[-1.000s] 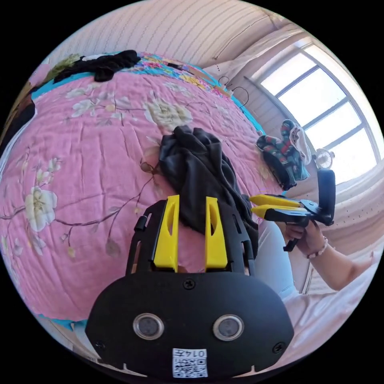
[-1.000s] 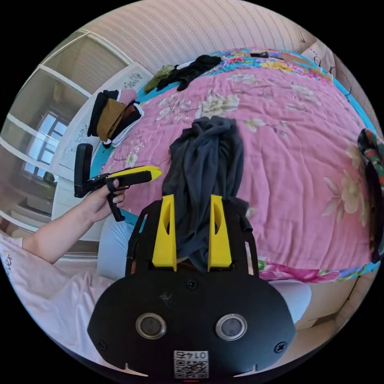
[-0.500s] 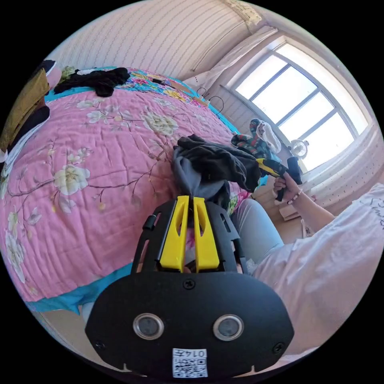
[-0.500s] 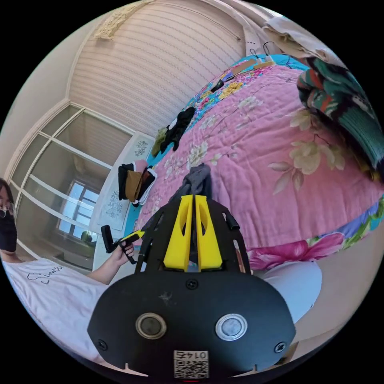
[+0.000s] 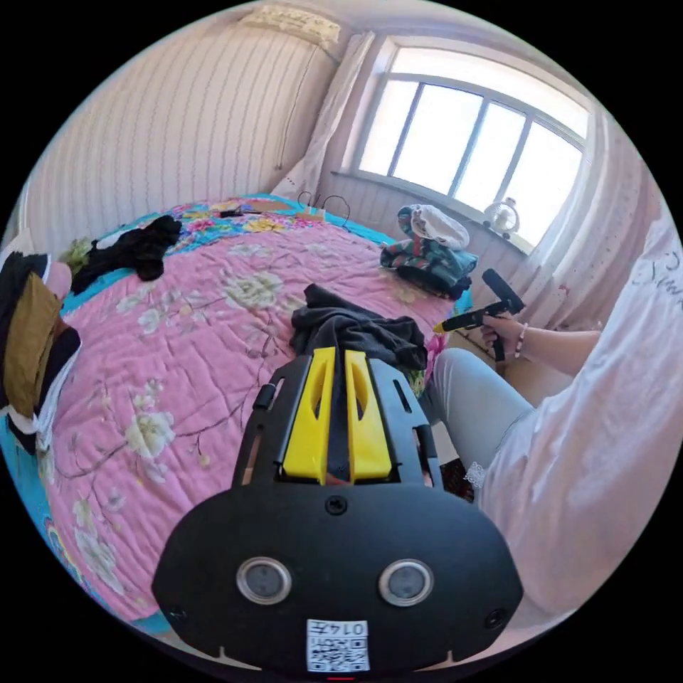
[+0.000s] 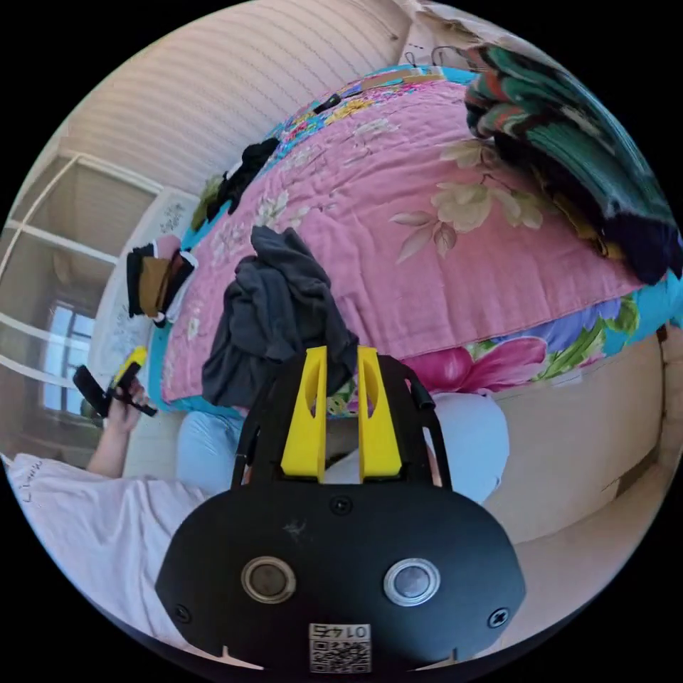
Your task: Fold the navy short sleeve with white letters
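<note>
The navy shirt (image 5: 359,329) lies crumpled on the pink floral quilt (image 5: 178,341) near the bed's edge, no white letters showing. My left gripper (image 5: 340,353) is shut, with dark cloth filling the slit between its yellow jaws. In the right gripper view the navy shirt (image 6: 274,313) hangs partly over the bed's edge, and the left gripper (image 6: 136,354) sits off to its left in a hand. My right gripper (image 6: 340,351) stands a little open just below the shirt's hem, with nothing between its jaws. From the left gripper view, the right gripper (image 5: 445,326) hovers beside the shirt's right end.
A colourful heap of clothes (image 5: 427,249) (image 6: 569,135) sits at the quilt's window corner. A black garment (image 5: 135,249) (image 6: 242,167) lies at the far side. Folded clothes (image 5: 28,341) (image 6: 153,277) are stacked at another edge. The person's legs (image 5: 477,405) press against the bed.
Both cameras have drawn back from the bed. The left jaws closed on the shirt and stay shut. The right jaws closed on it half a second ago and have parted, off the cloth.
</note>
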A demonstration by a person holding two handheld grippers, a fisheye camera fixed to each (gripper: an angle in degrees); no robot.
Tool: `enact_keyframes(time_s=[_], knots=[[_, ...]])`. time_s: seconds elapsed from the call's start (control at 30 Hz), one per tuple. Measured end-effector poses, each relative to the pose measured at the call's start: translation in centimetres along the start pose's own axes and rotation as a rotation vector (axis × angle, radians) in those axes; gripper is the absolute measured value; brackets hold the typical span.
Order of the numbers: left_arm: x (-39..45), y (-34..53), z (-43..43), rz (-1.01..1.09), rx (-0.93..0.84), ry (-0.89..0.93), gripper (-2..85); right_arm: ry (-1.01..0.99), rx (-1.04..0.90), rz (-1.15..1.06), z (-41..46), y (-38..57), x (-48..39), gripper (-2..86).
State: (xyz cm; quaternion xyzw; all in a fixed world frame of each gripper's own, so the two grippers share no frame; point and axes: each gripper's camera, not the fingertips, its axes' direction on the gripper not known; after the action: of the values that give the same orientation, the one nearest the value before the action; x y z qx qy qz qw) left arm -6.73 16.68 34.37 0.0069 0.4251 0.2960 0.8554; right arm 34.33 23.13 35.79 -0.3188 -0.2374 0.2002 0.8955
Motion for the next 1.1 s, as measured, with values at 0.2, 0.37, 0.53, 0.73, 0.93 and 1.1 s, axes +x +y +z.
enact_keyframes(time_s=[0.2, 0.37, 0.53, 0.73, 0.93, 1.1], knots=[[6.1, -5.2, 10.0, 0.141, -0.186, 0.147, 11.6, 0.05, -0.058, -0.108, 1.4, 0.0, -2.6, 11.4], [10.5, -7.2, 16.4, 0.163, -0.35, 0.23, 12.7, 0.022, -0.067, 0.012, 1.3, 0.6, -1.4, 7.0], [12.7, -8.5, 18.5, 0.171, -0.476, 0.159, 5.3, -0.136, 0.025, 0.073, -1.6, 3.0, 0.3, 2.4], [9.9, -9.9, 11.8, -0.033, -0.374, 0.245, -0.3, -0.385, 0.146, 0.006, -6.3, 6.3, 1.7, 1.2], [8.4, -11.8, -8.2, -0.096, 0.202, 0.059, -0.9, -0.618, 0.473, -0.301, -16.5, 7.4, -3.4, 0.9], [12.5, -13.8, -25.5, 0.039, 0.57, -0.104, -1.0, -0.752, 0.844, -0.591, -27.6, 9.6, -10.3, 0.7]])
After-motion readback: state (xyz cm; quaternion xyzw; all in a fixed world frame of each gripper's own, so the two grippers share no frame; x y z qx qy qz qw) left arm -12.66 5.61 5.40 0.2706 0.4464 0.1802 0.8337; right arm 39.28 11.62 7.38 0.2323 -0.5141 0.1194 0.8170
